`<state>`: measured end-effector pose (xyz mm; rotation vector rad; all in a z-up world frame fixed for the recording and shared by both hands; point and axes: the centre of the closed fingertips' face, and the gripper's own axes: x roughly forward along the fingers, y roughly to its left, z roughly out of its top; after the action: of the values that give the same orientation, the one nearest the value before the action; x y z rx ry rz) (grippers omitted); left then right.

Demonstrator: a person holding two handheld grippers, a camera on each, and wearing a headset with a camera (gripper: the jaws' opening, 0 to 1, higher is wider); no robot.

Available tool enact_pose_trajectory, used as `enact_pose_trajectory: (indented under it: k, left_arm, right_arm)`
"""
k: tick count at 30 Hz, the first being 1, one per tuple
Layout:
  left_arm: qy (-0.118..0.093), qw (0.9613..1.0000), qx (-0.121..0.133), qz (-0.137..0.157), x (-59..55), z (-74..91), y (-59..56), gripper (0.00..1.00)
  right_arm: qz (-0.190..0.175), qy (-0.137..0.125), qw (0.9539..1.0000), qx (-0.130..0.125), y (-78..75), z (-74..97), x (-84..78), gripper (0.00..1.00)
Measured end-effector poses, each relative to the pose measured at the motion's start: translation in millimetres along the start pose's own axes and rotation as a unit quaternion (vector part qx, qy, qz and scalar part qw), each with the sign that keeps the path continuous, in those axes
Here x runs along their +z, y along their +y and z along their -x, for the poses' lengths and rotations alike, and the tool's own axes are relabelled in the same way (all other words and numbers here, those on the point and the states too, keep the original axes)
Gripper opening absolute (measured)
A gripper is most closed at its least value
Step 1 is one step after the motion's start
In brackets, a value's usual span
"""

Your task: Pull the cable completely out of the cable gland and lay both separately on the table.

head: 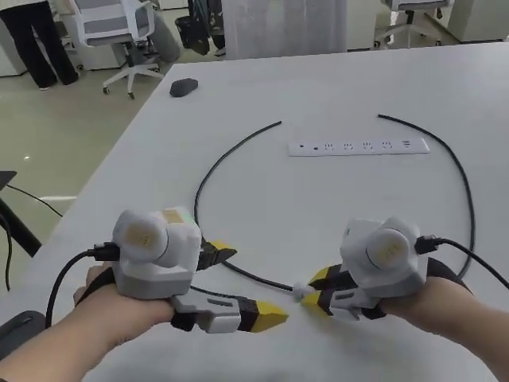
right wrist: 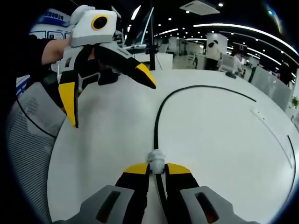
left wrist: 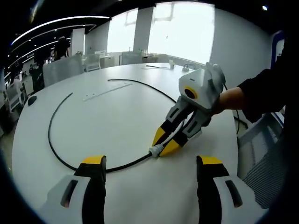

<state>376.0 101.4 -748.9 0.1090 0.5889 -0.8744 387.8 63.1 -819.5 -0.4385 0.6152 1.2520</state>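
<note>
The table (head: 334, 87) is white, smooth and faintly glossy. The cable (right wrist: 157, 122) has a matt black jacket; the cable gland (right wrist: 156, 161) looks like white plastic.

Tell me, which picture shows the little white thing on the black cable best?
The right gripper view. There the cable gland sits close up, between the right gripper's yellow tips, with the cable running out of it. The left gripper view and the head view show it just as a small white blob.

Left gripper (head: 253, 284) low in left hand (head: 111, 317), jaws spread wide, pointing right. Right gripper (head: 310, 290) in right hand (head: 445, 306), pointing left, jaws pinched on cable gland (head: 300, 290). The 2 grippers face each other, close.
</note>
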Motion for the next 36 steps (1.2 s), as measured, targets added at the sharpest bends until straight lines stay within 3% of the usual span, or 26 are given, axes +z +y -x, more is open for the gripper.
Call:
enact_pose_trajectory:
  k: [1, 6, 9, 11, 12, 13, 16, 17, 18, 21, 22, 24, 29, 31, 34, 36]
  left_arm:
    - [-0.002, 1.0000, -0.007, 0.000, 1.4, 0.3, -2.7, 0.83]
    - [-0.001, 0.9997, -0.023, -0.004, 3.9, -2.0, -9.6, 0.79]
    - [-0.018, 0.9967, -0.072, 0.033, 9.8, -4.5, -28.7, 0.72]
    - [-0.039, 0.9919, -0.112, 0.045, 17.8, -5.9, -44.8, 0.70]
    - [-0.041, 0.9908, -0.120, 0.046, 19.3, -6.7, -48.3, 0.69]
    - [-0.045, 0.9889, -0.136, 0.039, 21.8, -8.6, -55.1, 0.66]
    - [-0.044, 0.9826, -0.173, 0.051, 22.7, -13.7, -71.7, 0.60]
    - [-0.043, 0.9760, -0.201, 0.072, 22.9, -13.7, -83.7, 0.58]
    - [-0.039, 0.9728, -0.214, 0.079, 22.0, -14.2, -89.6, 0.58]
    - [-0.032, 0.9699, -0.232, 0.066, 16.9, -18.0, -100.0, 0.51]
    - [-0.026, 0.9667, -0.246, 0.065, 14.1, -17.9, -107.5, 0.49]
    - [-0.021, 0.9648, -0.255, 0.059, 11.4, -18.7, -114.1, 0.43]
    - [-0.010, 0.9653, -0.255, 0.055, 7.4, -21.7, -117.2, 0.32]
    - [-0.015, 0.9664, -0.252, 0.048, 8.3, -21.7, -117.1, 0.26]
    - [-0.027, 0.9628, -0.263, 0.056, 13.7, -20.0, -121.4, 0.24]
    - [-0.025, 0.9629, -0.264, 0.051, 13.6, -20.1, -123.4, 0.24]
  right_arm:
    - [0.020, -0.002, 0.9998, 0.003, 3.6, 3.0, 1.0, 0.08]
    - [0.031, -0.002, 0.9994, 0.014, 14.2, 21.3, 4.9, 0.08]
    - [0.035, -0.010, 0.9990, 0.025, 21.1, 38.0, 8.0, 0.08]
    - [0.046, -0.016, 0.9981, 0.037, 29.0, 52.3, 8.0, 0.08]
    - [0.049, -0.018, 0.9979, 0.039, 30.6, 54.9, 8.0, 0.08]
    - [0.069, -0.027, 0.9955, 0.059, 40.8, 62.2, 9.5, 0.08]
    - [0.096, -0.041, 0.9911, 0.083, 61.0, 78.6, 9.8, 0.08]
    - [0.110, -0.041, 0.9894, 0.085, 67.7, 83.8, 8.5, 0.08]
    - [0.120, -0.041, 0.9881, 0.087, 72.1, 86.9, 7.6, 0.08]
    - [0.148, -0.041, 0.9847, 0.082, 80.7, 95.3, 5.0, 0.07]
    - [0.170, -0.047, 0.9816, 0.073, 80.3, 98.1, 6.4, 0.07]
    - [0.161, -0.043, 0.9830, 0.076, 82.8, 102.0, 5.2, 0.07]
    - [0.161, -0.059, 0.9829, 0.068, 80.9, 109.0, 11.5, 0.07]
    - [0.162, -0.062, 0.9826, 0.066, 81.0, 109.4, 12.7, 0.07]
    - [0.163, -0.063, 0.9822, 0.068, 82.7, 109.7, 13.6, 0.07]
    - [0.163, -0.063, 0.9821, 0.071, 83.8, 109.1, 13.7, 0.07]
